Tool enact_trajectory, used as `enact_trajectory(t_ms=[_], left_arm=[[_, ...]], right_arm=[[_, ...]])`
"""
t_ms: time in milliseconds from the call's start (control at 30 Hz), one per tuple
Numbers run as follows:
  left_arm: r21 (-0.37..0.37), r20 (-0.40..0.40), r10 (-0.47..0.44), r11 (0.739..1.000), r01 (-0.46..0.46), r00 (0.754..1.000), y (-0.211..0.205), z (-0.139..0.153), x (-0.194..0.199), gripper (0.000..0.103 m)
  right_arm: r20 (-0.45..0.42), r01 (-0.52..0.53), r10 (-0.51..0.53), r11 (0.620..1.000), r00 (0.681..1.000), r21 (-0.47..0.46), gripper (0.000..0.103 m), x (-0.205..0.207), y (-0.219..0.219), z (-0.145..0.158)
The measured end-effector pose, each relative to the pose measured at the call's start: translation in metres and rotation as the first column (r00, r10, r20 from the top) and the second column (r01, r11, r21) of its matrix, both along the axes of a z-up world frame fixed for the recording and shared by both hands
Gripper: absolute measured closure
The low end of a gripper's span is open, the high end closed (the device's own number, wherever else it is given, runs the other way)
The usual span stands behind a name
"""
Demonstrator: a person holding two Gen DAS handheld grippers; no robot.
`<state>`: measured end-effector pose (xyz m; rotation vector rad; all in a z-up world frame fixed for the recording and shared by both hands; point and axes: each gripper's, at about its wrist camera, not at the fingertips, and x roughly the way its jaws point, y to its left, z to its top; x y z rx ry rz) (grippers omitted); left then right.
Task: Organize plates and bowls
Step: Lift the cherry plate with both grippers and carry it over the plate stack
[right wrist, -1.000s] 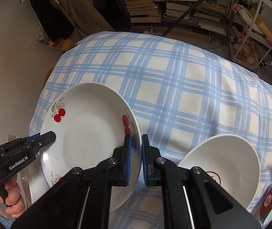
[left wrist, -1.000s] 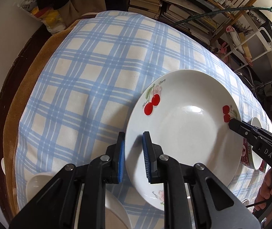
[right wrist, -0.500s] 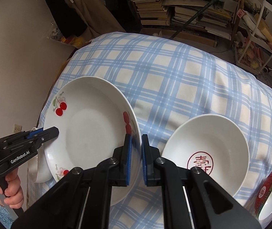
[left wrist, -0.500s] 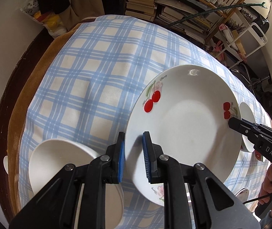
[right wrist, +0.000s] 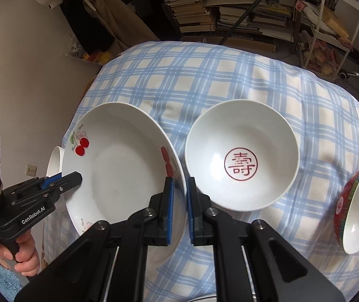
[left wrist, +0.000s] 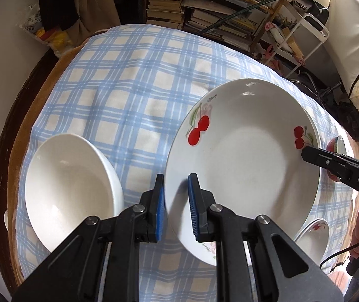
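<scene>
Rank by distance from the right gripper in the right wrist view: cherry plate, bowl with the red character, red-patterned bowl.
1. cherry plate: its rim is clamped in the right gripper.
2. bowl with the red character: on the cloth just beyond the fingertips, to the right.
3. red-patterned bowl: far right edge, tilted on its side.

I count two cherry plates: the big one (left wrist: 242, 166) and a second (left wrist: 314, 234) peeking out beneath it. I see three bowls: a plain white one (left wrist: 68, 191), one with a red character (right wrist: 241, 156), and a red-sided one (right wrist: 355, 209). Two grippers, left (left wrist: 175, 201) and right (right wrist: 179, 201).
</scene>
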<state>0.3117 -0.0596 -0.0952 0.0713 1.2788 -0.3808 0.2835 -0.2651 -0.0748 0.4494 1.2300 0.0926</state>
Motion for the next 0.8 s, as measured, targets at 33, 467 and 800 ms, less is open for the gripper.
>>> enact_trajectory(t_ms=[33, 467, 800], left_arm=[[-0.014, -0.01, 0.008, 1.0, -0.008, 1.0, 0.001, 0.001, -0.004, 0.086], [-0.026, 0.009, -0.057, 0.998, 0.057, 0.998, -0.028, 0.017, -0.071, 0.086], [-0.045, -0.011, -0.079, 0.996, 0.079, 0.997, -0.056, 0.01, -0.119, 0.086]], right_arm=[[0.002, 0.007, -0.007, 1.0, 1.0, 0.013, 0.092, -0.007, -0.003, 0.001], [0.005, 0.02, -0.02, 1.0, 1.0, 0.004, 0.092, -0.092, -0.026, 0.015], [0.005, 0.063, -0.063, 0.998, 0.998, -0.008, 0.092, -0.152, -0.051, 0.019]])
